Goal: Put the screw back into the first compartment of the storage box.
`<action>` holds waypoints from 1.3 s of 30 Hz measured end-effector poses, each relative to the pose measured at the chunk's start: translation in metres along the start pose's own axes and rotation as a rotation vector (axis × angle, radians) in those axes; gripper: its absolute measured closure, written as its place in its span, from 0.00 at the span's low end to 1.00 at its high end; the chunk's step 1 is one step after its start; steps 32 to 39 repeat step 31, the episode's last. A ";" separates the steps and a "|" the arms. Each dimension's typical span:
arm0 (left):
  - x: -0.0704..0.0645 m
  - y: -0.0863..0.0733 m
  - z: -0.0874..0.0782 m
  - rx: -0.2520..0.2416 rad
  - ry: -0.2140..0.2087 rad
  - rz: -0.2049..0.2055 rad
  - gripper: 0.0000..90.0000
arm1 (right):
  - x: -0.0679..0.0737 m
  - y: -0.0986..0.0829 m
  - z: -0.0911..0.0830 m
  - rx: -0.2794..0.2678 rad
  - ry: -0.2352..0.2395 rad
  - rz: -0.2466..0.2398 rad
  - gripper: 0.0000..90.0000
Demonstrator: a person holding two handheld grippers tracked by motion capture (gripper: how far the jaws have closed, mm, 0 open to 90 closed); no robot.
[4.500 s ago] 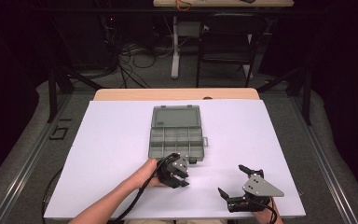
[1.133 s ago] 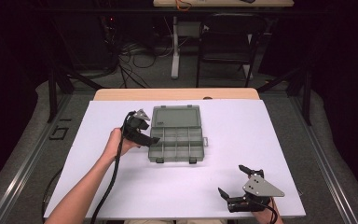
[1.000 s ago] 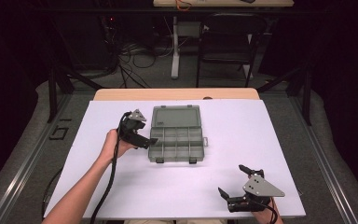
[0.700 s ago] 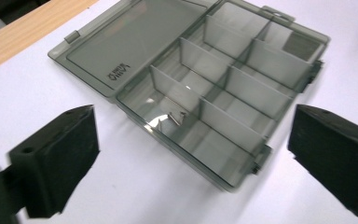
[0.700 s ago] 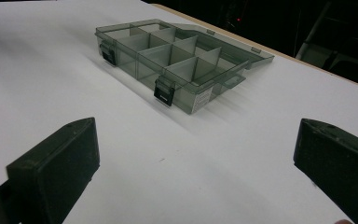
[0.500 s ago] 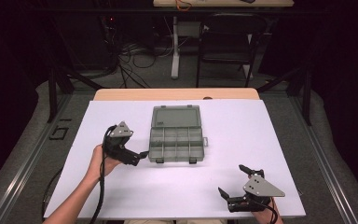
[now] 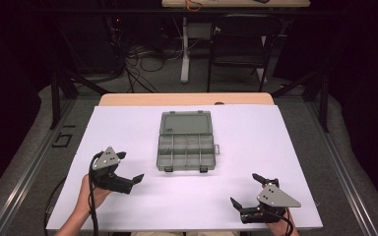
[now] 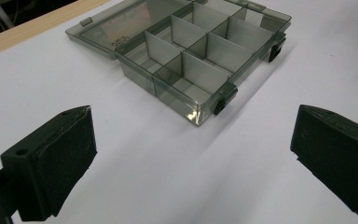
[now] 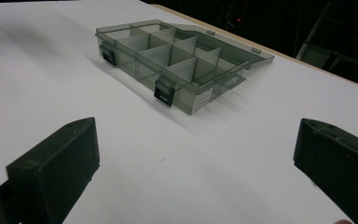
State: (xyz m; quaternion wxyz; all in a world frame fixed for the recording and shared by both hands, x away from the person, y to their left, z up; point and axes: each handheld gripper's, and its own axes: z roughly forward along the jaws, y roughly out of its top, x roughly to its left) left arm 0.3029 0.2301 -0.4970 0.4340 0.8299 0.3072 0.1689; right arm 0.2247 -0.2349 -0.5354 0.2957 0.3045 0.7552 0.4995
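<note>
A smoky-grey plastic compartment box (image 7: 186,151) lies in the middle of the white table, its lid (image 7: 186,123) folded flat on the far side. Its compartments look empty, with two dark latches on the near wall. My left gripper (image 7: 130,166) is held open low over the table, left of and nearer than the box. In the left gripper view the box (image 8: 200,51) sits ahead of the wide-apart jaws of my left gripper (image 8: 193,163). My right gripper (image 7: 243,188) rests open near the front right edge. The right gripper view has the box (image 9: 172,60) well beyond my right gripper (image 9: 196,168).
White sheet covers the table (image 7: 275,147), with a wooden strip (image 7: 187,99) along the far edge. Beyond it stand a chair (image 7: 236,44) and floor cables (image 7: 142,54). A dark metal frame (image 7: 54,93) runs along both sides.
My left gripper has drawn back from the box's left side toward the near left of the table, staying open. The right gripper and the box have not moved.
</note>
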 end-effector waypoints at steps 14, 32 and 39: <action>-0.004 -0.052 -0.012 -0.062 0.021 -0.064 0.00 | 0.000 0.000 -0.001 0.009 0.003 -0.003 0.00; -0.011 -0.077 -0.017 -0.038 0.024 -0.057 0.00 | 0.001 0.000 -0.001 0.015 -0.001 -0.011 0.00; -0.011 -0.077 -0.017 -0.038 0.024 -0.057 0.00 | 0.001 0.000 -0.001 0.015 -0.001 -0.011 0.00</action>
